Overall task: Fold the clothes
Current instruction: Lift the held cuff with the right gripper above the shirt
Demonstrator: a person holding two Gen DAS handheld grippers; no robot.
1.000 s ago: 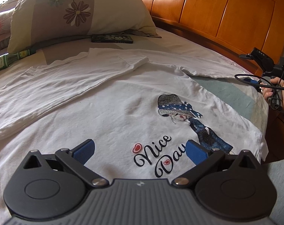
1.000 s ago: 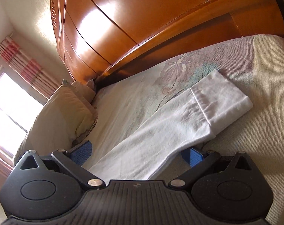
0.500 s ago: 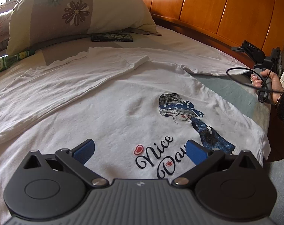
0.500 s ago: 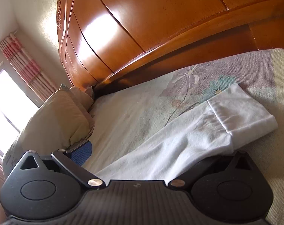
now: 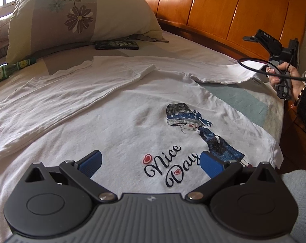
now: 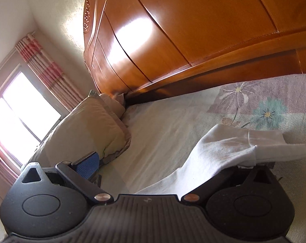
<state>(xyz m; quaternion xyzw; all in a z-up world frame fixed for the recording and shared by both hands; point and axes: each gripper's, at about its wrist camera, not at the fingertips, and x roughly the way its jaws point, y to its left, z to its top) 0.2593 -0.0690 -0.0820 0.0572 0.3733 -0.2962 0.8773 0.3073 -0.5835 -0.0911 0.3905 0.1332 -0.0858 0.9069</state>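
A white long-sleeved cotton shirt, printed with a girl in a hat and the words "Nice Day", is spread face up on a pale flowered bedsheet beside a glossy wooden headboard. One sleeve is already laid across the chest; the other sleeve is stretched toward the headboard side, its hemmed cuff raised off the sheet.

The left gripper is held over the lower hem, its blue pads spread wide and gripping nothing. The right gripper is seen with the sleeve draped over its right finger; the left blue pad stands well apart from the cloth, so the fingers appear spread, with the fabric carried rather than pinched.

The cloth is judged light, thin and limp: it sags between supports, wrinkles easily and is likely to slide off a single finger. A firmer hold would be had at the doubled cuff hem or the shoulder seam, where the fabric is thicker. The sheet beneath could be caught by a low pinch.

A flower-print pillow and a green bottle lie beyond the shirt.
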